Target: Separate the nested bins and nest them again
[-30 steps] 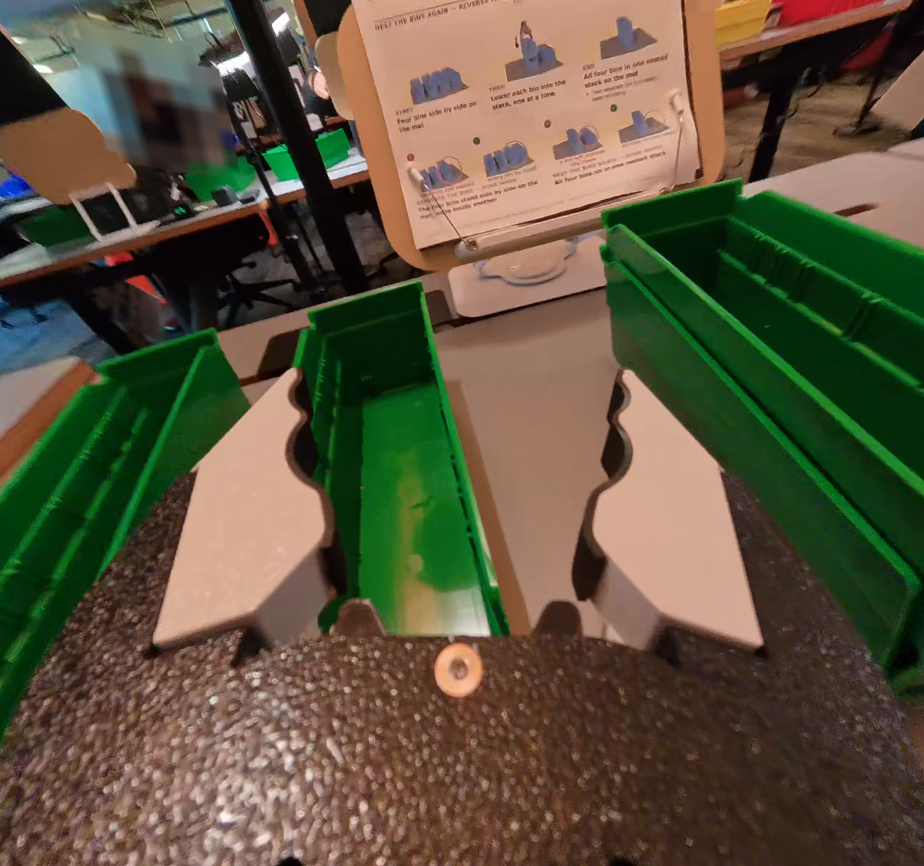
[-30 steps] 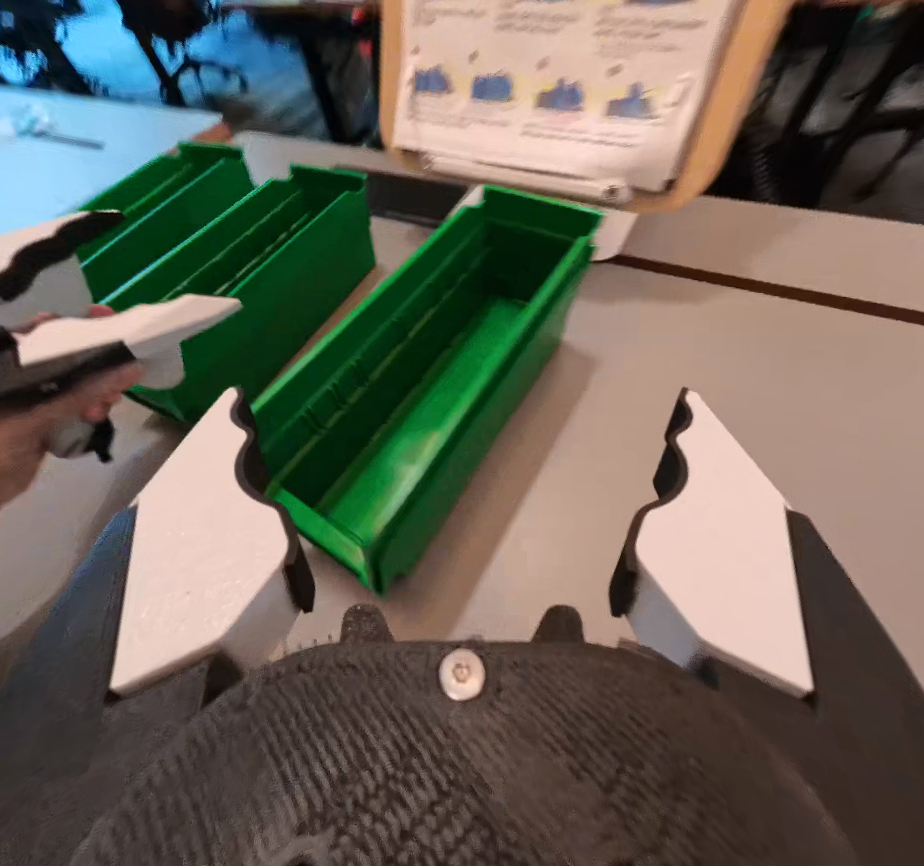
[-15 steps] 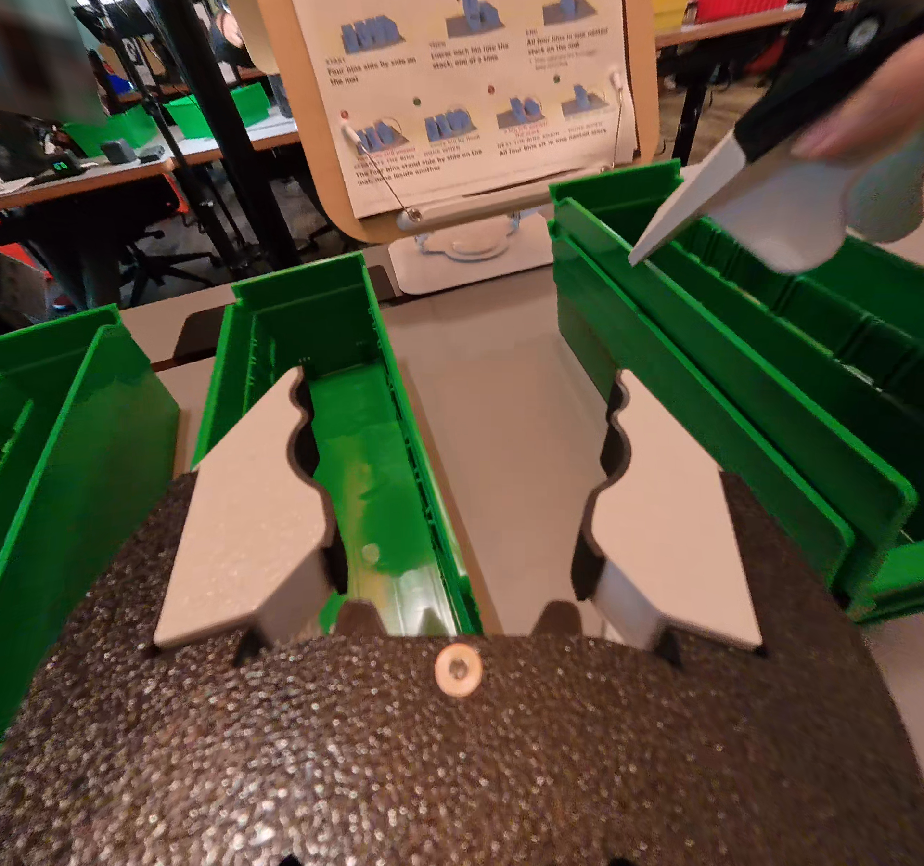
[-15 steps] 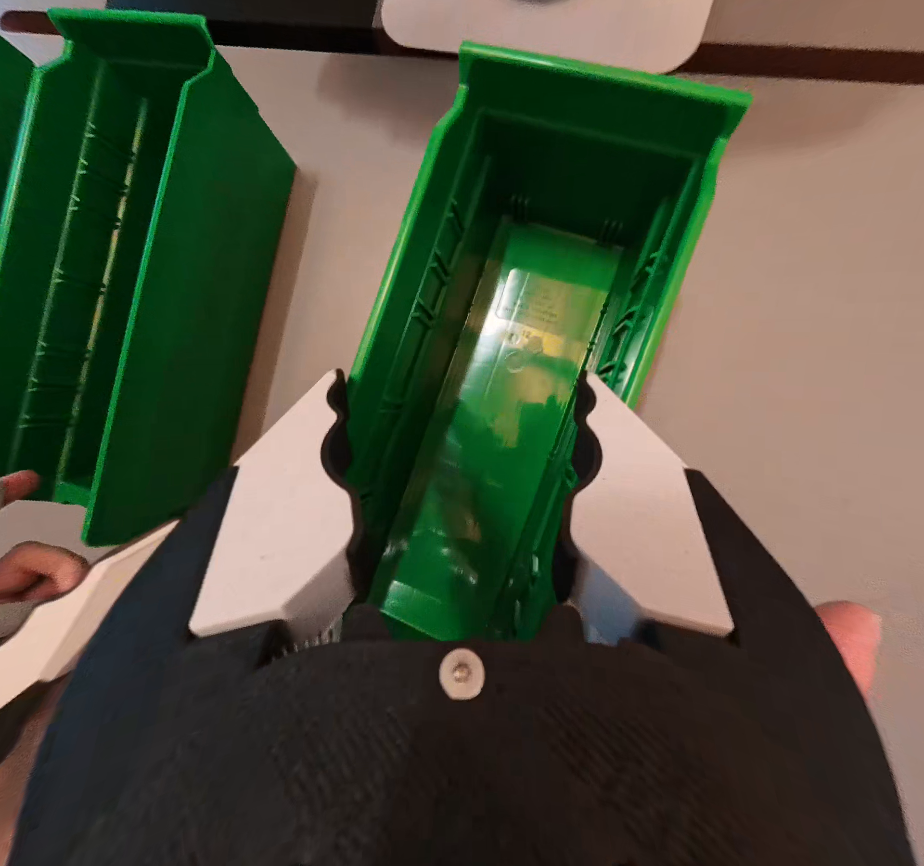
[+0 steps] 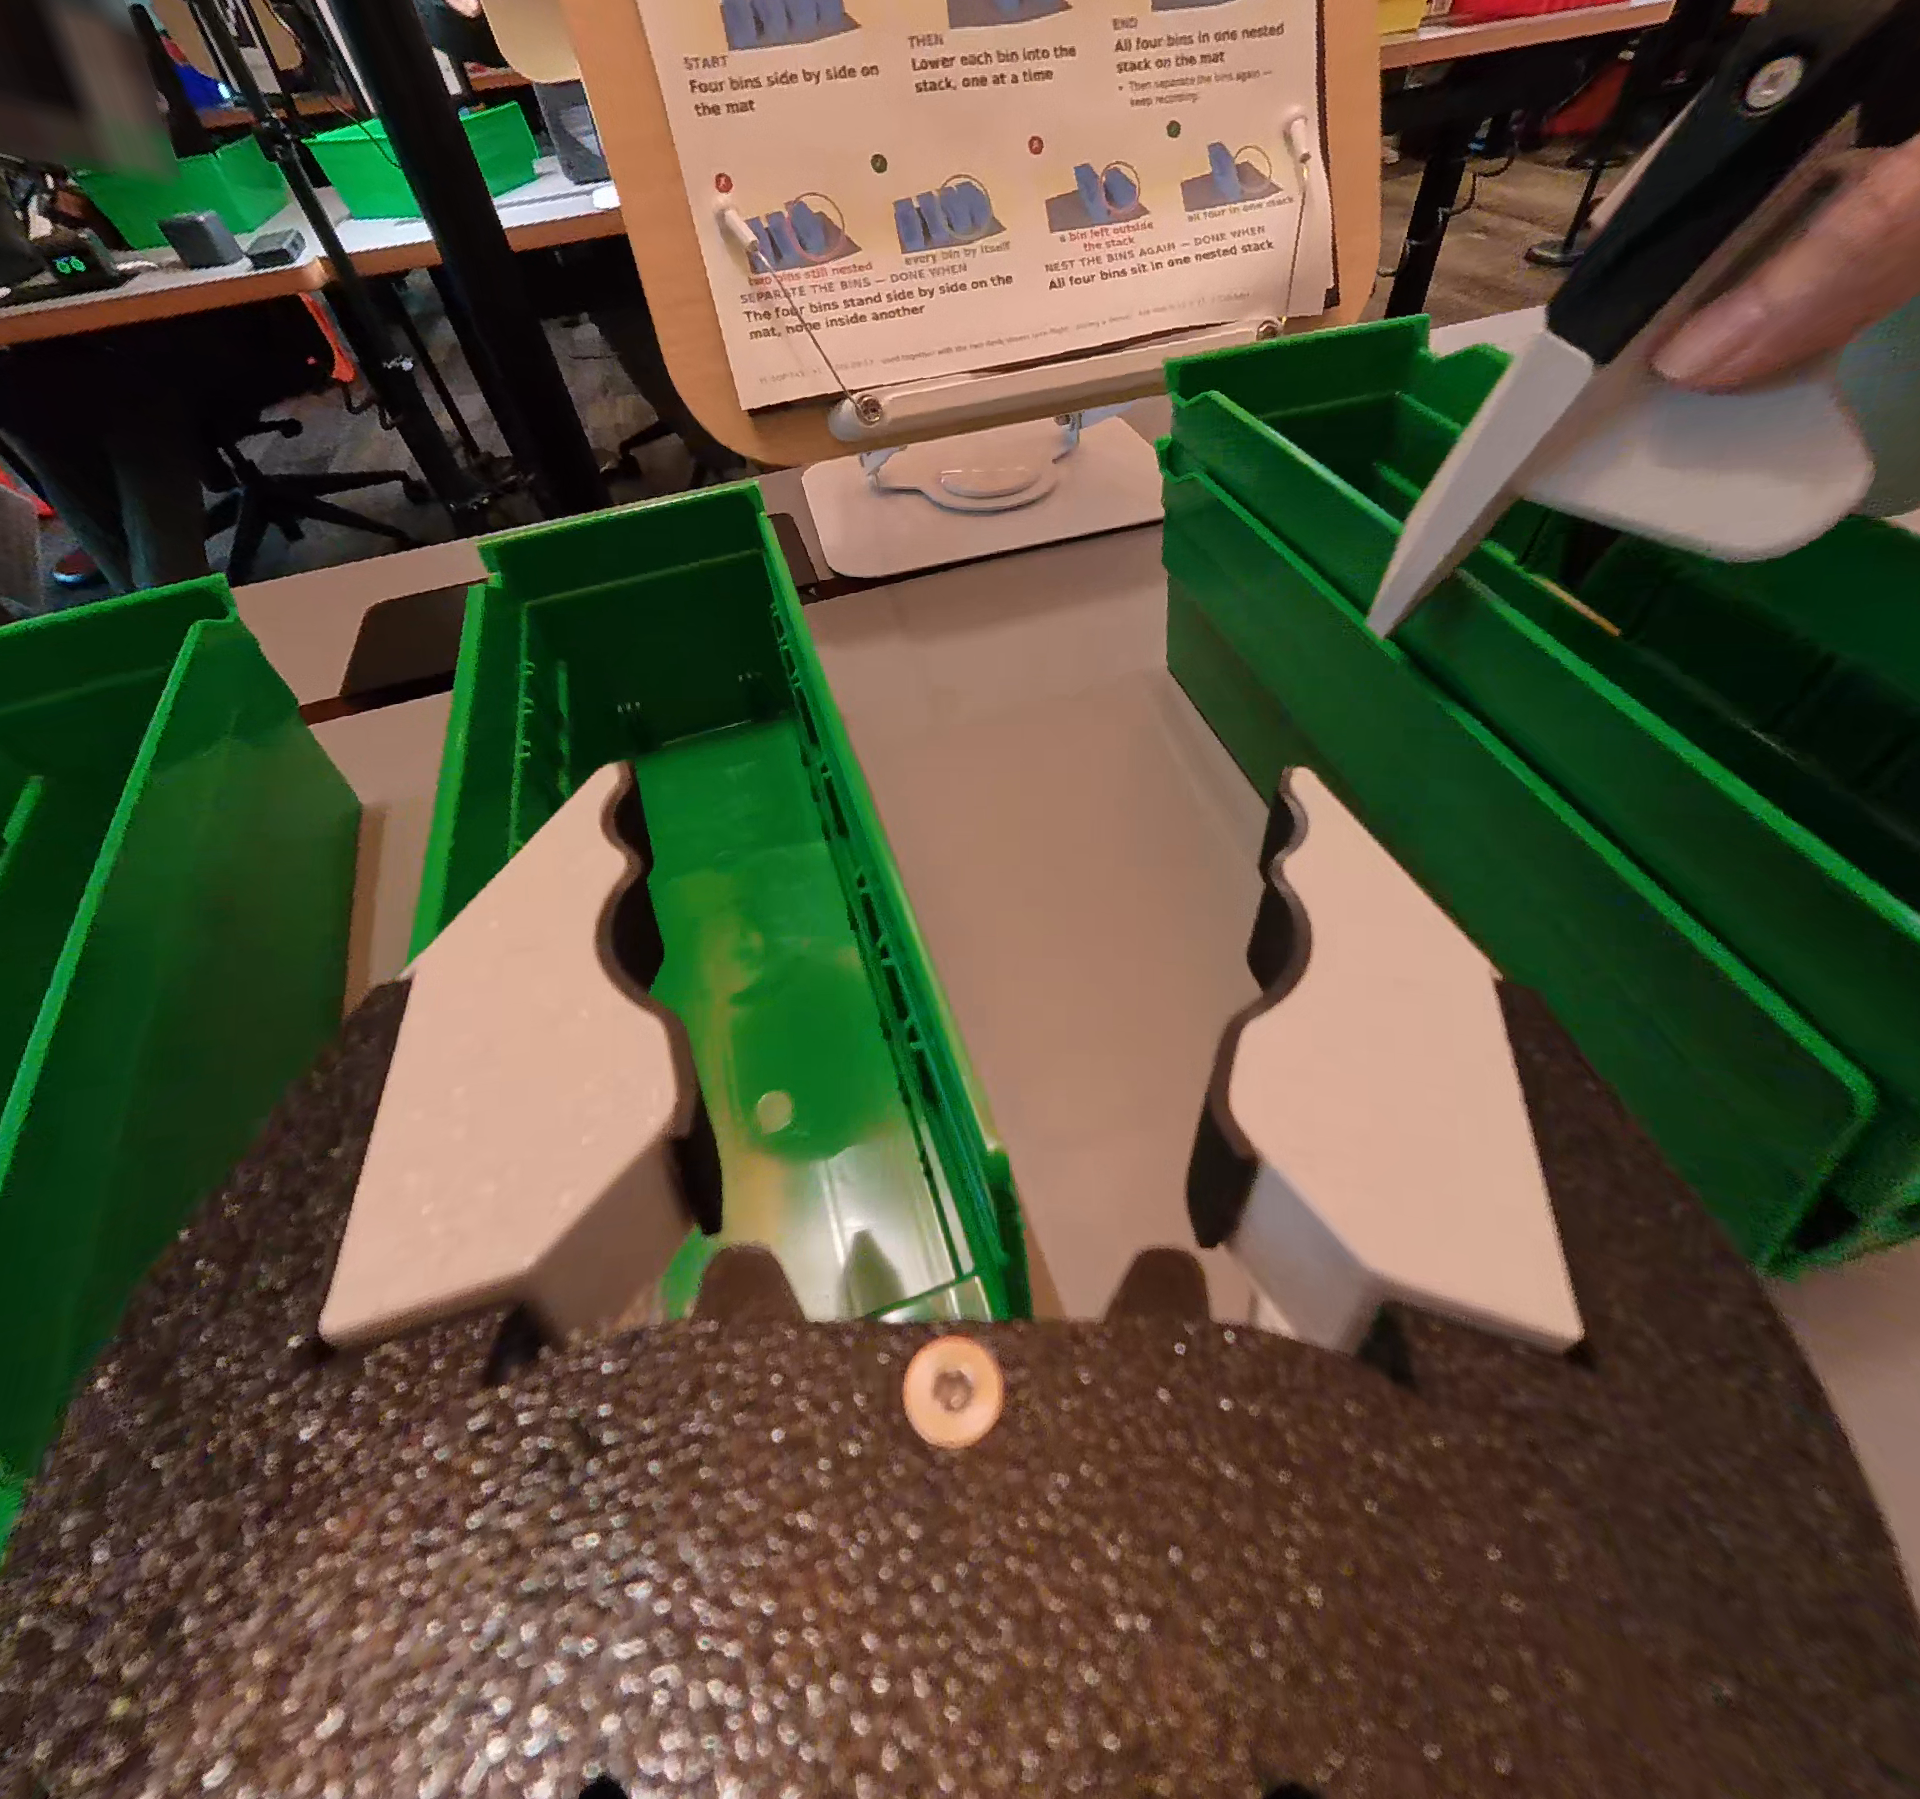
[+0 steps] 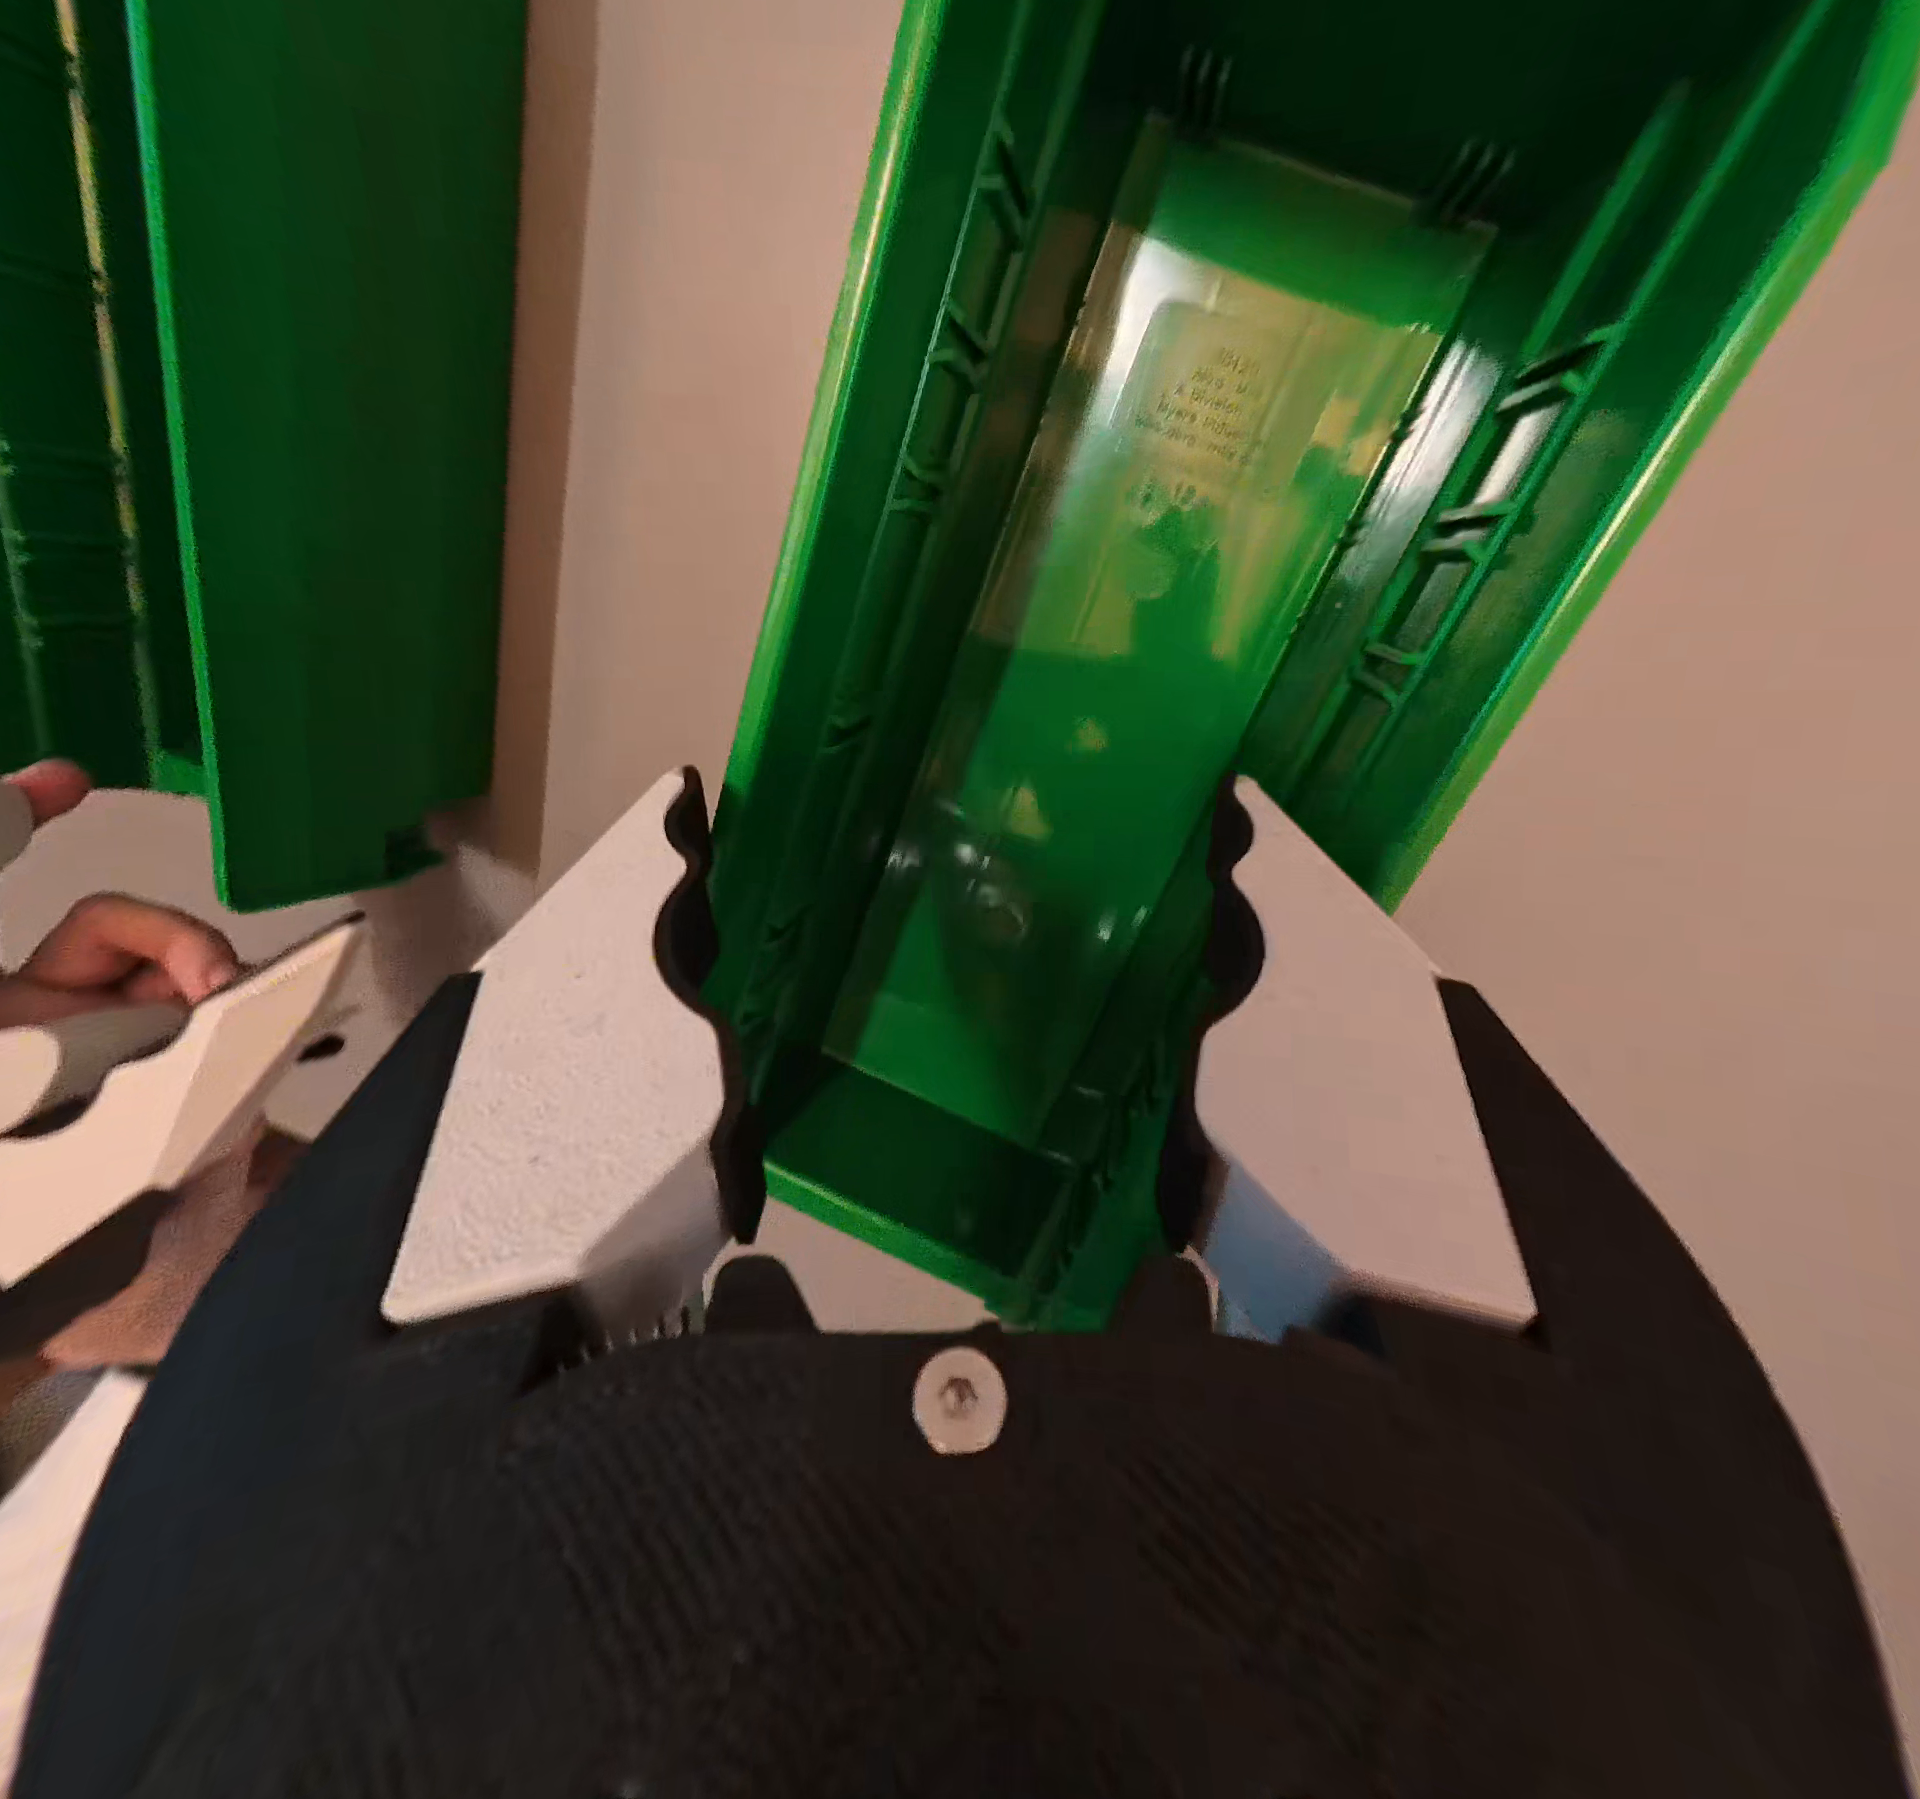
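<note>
Tabletop [image 5: 1049, 876]: pale grey surface, fills the middle of the left wrist view and runs as bare strips on both sides of the right wrist view.

Nested bins [image 5: 1579, 876]: green, long and narrow, one seated inside another, right side of the left wrist view. The same stack fills the upper centre of the right wrist view, seen from above.

Middle bin [image 5: 727, 814]: green, single, open top, centre left of the left wrist view, standing on the tabletop well apart from the nested bins.

Left bin [image 5: 177, 876]: green, at the left edge of the left wrist view, only partly in frame.

Instruction board [image 5: 987, 118]: tan board carrying a printed sheet with blue pictures, upright on a white stand, upper centre of the left wrist view, behind the bins.

Left hand-held gripper [image 5: 940, 1001]: white fingers with black pads, spread wide and holding nothing. It hovers above the middle bin's near end; its left finger overlaps that bin and its right finger lies over bare tabletop.

Right hand-held gripper [image 6: 961, 1001]: white fingers [image 6: 582, 1074] narrowed onto the near end of the nested bins, one black pad against each long side wall. In the left wrist view it enters from the upper right, held by a person's hand [image 5: 1808, 295].
</note>
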`<control>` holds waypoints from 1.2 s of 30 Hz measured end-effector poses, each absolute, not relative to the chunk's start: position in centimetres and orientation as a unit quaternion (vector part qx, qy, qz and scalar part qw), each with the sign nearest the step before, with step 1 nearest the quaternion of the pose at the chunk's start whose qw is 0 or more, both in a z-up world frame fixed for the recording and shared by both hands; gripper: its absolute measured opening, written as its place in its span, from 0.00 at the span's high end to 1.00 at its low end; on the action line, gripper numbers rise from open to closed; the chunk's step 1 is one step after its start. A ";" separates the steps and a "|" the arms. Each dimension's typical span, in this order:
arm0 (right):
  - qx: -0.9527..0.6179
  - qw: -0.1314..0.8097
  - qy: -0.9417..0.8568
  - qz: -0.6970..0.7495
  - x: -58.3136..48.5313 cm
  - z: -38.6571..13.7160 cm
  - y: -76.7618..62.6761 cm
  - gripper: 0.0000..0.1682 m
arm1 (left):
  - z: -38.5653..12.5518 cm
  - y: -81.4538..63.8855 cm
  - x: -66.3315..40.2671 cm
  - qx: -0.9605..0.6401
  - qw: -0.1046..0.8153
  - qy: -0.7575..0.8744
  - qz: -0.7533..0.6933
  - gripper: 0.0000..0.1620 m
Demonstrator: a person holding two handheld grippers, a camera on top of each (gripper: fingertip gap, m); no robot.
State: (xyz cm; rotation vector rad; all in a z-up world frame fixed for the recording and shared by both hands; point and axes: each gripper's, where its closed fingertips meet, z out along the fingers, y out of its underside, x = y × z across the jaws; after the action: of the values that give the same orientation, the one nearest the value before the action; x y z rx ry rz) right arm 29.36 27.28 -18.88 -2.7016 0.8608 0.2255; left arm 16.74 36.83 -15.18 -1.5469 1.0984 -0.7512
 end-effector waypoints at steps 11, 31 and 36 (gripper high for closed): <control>-0.966 0.083 0.241 0.043 31.8 -15.2 25.8 0.37 | -15.7 36.9 17.0 -0.649 0.508 0.458 -0.333 0.30; -0.933 0.115 0.337 0.059 31.7 -17.1 24.6 0.33 | -17.5 35.4 18.2 -0.651 0.474 0.489 -0.335 0.30; -0.927 0.101 0.350 0.093 30.8 -17.8 24.6 0.36 | -18.2 34.1 18.8 -0.645 0.462 0.511 -0.330 0.30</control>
State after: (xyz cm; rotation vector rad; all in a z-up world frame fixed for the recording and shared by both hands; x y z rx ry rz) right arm 30.80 24.64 -17.84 -2.7375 1.0324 0.2745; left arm 18.83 34.08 -18.15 -1.5874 1.2570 -0.8119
